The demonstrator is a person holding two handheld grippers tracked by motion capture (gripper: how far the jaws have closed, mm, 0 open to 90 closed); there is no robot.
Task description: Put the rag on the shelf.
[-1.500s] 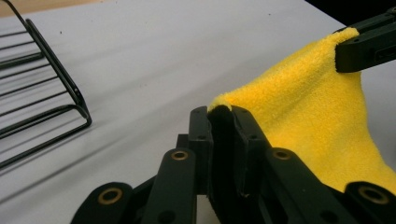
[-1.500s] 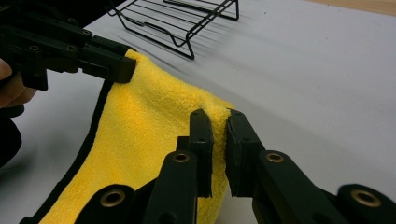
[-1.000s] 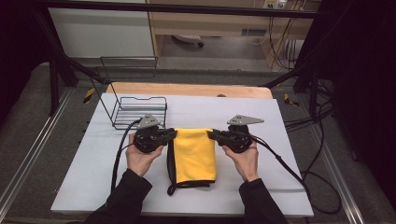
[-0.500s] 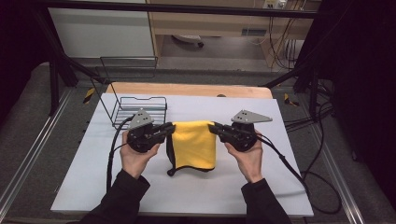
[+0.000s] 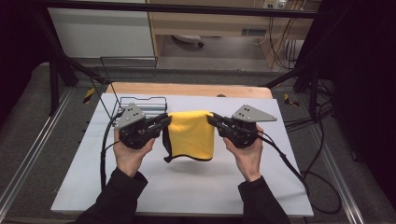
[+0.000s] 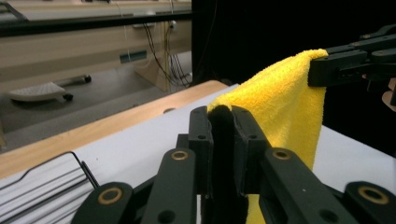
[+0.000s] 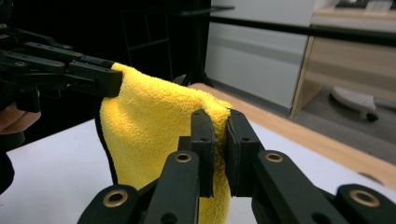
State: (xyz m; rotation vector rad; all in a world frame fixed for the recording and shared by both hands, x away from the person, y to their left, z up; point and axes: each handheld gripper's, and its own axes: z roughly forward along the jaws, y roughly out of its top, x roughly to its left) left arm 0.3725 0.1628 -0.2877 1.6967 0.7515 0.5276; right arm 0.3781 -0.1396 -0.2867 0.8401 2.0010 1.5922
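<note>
Yellow terry cloth with black edging point(image 5: 191, 134) pinched by left gripper point(image 5: 164, 122) and right gripper point(image 5: 211, 120); best kept level, taut.

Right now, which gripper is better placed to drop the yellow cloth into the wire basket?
Probably the left gripper: it pinches the yellow cloth's corner right beside the wire basket. The right gripper grips the corner on the far side.
</note>
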